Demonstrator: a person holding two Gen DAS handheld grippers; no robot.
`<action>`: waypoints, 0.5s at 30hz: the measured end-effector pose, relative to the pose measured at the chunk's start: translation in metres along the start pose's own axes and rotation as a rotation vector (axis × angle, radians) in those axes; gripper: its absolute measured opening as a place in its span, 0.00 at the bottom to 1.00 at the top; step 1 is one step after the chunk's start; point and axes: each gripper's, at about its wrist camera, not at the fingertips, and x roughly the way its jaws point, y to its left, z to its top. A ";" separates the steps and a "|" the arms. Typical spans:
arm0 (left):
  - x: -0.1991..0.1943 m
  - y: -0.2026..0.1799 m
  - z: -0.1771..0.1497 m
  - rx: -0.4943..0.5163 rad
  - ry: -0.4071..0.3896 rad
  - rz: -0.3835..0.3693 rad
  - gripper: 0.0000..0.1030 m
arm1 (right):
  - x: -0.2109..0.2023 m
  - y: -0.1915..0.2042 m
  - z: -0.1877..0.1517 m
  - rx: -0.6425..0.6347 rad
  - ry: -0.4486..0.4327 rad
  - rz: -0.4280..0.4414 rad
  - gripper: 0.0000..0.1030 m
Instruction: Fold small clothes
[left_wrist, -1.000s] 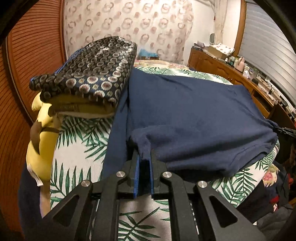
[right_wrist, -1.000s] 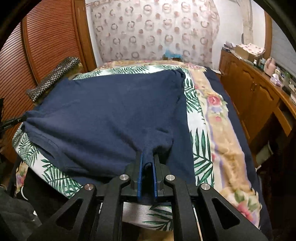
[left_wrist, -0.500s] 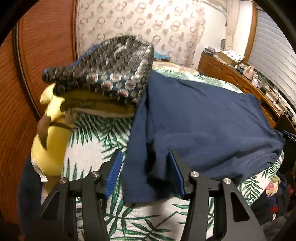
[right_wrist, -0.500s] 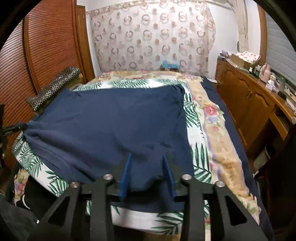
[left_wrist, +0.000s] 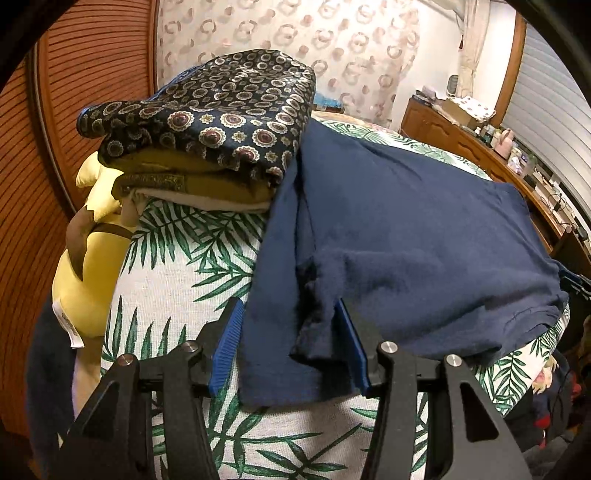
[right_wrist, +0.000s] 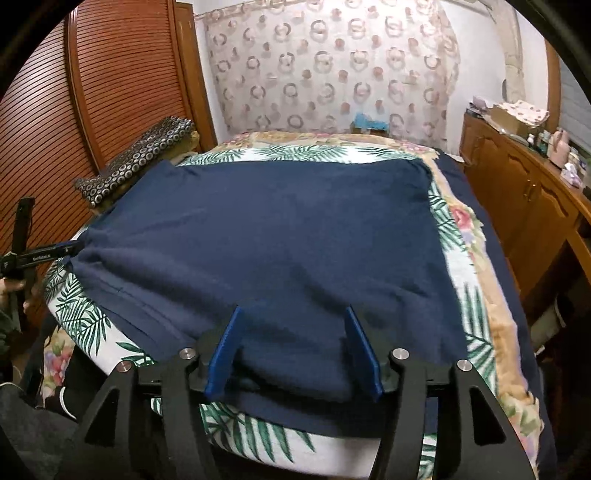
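A navy blue shirt (right_wrist: 280, 229) lies spread on the leaf-print bed cover (right_wrist: 85, 314), folded over on itself; it also shows in the left wrist view (left_wrist: 406, 229). My left gripper (left_wrist: 290, 317) is open, its blue pads on either side of the shirt's near left corner, not clamping it. My right gripper (right_wrist: 291, 321) is open above the shirt's near right edge, which lies loose between the jaws. The left gripper's tip (right_wrist: 55, 253) shows at the far left of the right wrist view, at the shirt's corner.
A stack of folded clothes topped by a dark patterned piece (left_wrist: 221, 118) lies by the shirt's left side, over a yellow plush toy (left_wrist: 88, 266). A wooden slatted wardrobe (right_wrist: 122, 92) is on the left and a cluttered wooden dresser (right_wrist: 535, 184) on the right.
Both grippers were shut on the shirt's near edge one second ago. Both have opened and let it go, and the fabric now lies on the bed.
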 end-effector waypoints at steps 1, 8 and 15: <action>0.000 0.001 0.001 -0.001 -0.001 0.000 0.51 | 0.004 0.001 0.000 -0.004 0.003 0.000 0.59; -0.001 0.000 0.000 -0.021 -0.005 -0.071 0.43 | 0.018 0.000 0.001 -0.007 0.029 -0.005 0.60; -0.002 -0.011 -0.001 0.032 -0.002 -0.064 0.12 | 0.027 -0.002 0.003 -0.009 0.048 -0.009 0.60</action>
